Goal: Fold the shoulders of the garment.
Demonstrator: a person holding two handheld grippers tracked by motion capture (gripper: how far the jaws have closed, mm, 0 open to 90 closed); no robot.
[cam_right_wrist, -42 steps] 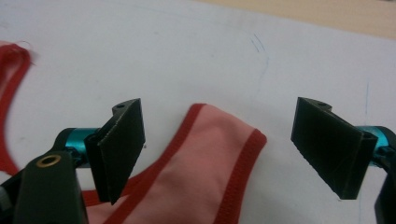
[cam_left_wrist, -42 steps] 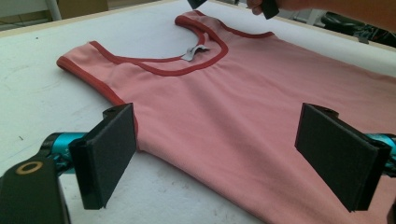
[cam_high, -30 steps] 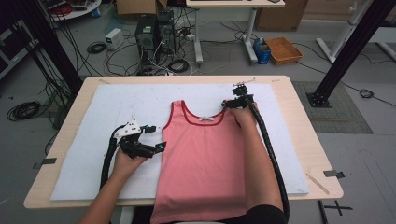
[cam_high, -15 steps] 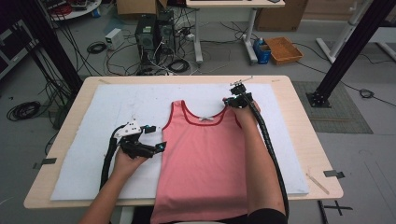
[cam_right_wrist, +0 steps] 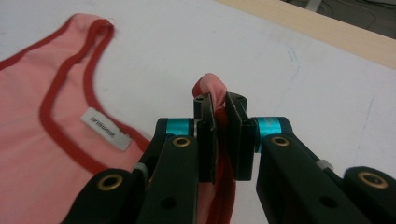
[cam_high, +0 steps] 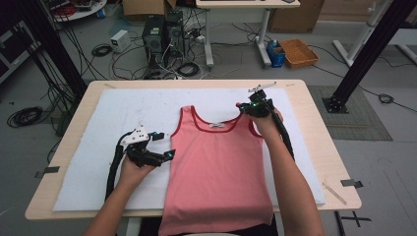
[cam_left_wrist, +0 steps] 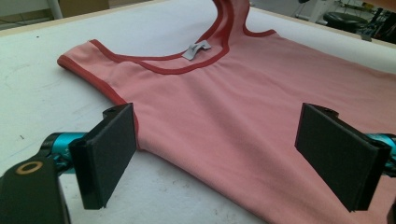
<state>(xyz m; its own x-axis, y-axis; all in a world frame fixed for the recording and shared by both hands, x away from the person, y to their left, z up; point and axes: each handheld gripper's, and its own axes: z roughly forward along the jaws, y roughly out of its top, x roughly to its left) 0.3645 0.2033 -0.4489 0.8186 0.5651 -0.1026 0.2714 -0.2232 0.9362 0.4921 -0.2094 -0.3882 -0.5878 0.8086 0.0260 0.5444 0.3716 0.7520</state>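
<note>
A pink tank top [cam_high: 216, 172] with darker red binding lay flat and face up on the white mat [cam_high: 98, 128] that covered the counter [cam_high: 324, 147], its neck towards the far edge and its hem hanging over the near edge by the person. A small grey label [cam_left_wrist: 196, 49] showed inside the back of the neckline.

The right tool [cam_right_wrist: 219, 128] sat at the top's far right shoulder strap [cam_right_wrist: 211, 84]. Its jaws were pressed together on the strap, and a bunched loop of pink cloth stood up between the pads. The other strap [cam_right_wrist: 100, 28] lay flat on the mat, well apart from it.

The left tool [cam_left_wrist: 219, 149] was at the top's left side edge, below the armhole. Its jaws stood wide apart and held nothing; in the left gripper view one pad [cam_left_wrist: 109, 149] was at the bound edge of the cloth and the other [cam_left_wrist: 341, 154] over the pink body. Whether either pad touched the cloth could not be told.

Beyond the counter, computer towers [cam_high: 162, 37], loose cables and a brown basket [cam_high: 299, 51] stood on the floor.
</note>
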